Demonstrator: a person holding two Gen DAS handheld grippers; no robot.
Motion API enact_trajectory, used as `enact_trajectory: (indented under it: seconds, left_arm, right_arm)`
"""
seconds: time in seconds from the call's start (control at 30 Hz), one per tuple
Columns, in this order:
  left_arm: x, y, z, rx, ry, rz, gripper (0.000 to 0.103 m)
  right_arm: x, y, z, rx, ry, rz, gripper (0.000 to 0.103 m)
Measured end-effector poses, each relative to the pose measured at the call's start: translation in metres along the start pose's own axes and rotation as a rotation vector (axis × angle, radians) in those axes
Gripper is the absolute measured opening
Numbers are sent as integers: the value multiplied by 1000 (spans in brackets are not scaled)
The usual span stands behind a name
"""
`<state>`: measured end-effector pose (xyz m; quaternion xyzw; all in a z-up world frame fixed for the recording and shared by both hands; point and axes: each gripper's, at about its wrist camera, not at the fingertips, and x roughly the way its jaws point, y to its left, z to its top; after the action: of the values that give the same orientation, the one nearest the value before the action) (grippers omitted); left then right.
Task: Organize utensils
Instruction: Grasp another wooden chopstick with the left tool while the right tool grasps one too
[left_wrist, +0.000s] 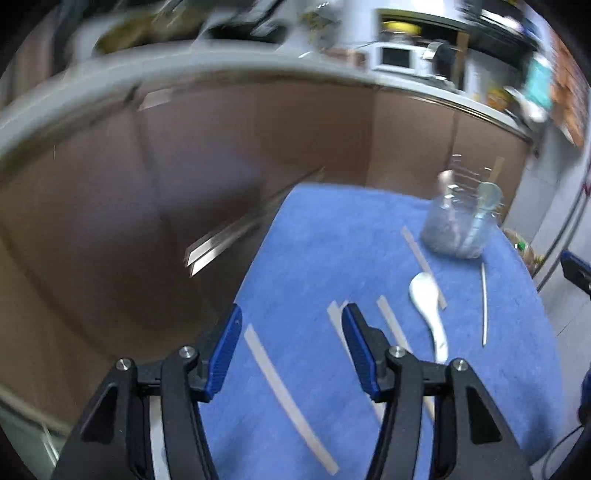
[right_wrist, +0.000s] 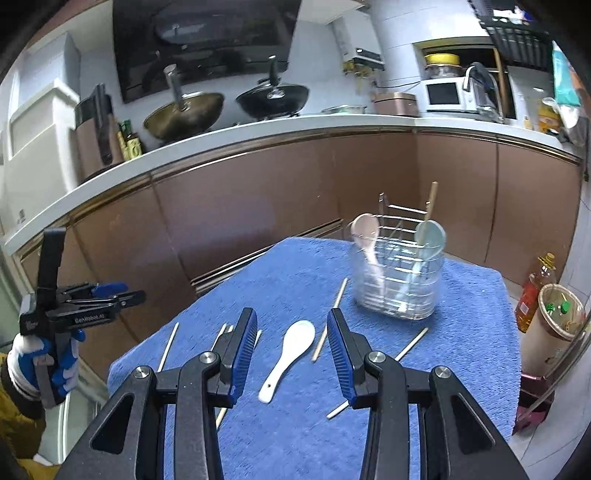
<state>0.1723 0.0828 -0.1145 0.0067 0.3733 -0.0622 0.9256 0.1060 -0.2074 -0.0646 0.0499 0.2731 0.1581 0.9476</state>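
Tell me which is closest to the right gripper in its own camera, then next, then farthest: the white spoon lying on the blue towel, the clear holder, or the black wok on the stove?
From the right gripper:
1. White spoon, lying on the blue towel just ahead between the fingers.
2. Clear holder, standing farther back, to the right.
3. Black wok, far off on the stove.

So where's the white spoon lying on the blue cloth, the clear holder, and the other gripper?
white spoon (right_wrist: 301, 334), right wrist view, on its bowl.
clear holder (right_wrist: 397, 291), right wrist view, on its front wall.
left gripper (right_wrist: 127, 293), right wrist view, at its fingertips.
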Motion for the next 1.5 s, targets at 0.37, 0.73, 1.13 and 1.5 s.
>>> enact_trajectory:
  seconds: [0.37, 0.73, 1.13, 1.5]
  left_arm:
    - [14, 56, -31, -224, 147, -211, 40]
    - [120, -15, 5, -199, 425, -319, 27]
    - [177, -32, 9, -159, 553, -226, 14]
    - [176, -26, 6, -179, 536, -256, 8]
  right_arm:
    - [33, 25, -16, -20, 133, 89, 37]
    - [88, 27, -12, 34, 303, 157, 31]
    - [159, 38, -11, -11, 481, 137, 28]
    - [244, 40, -19, 7, 679, 74, 22]
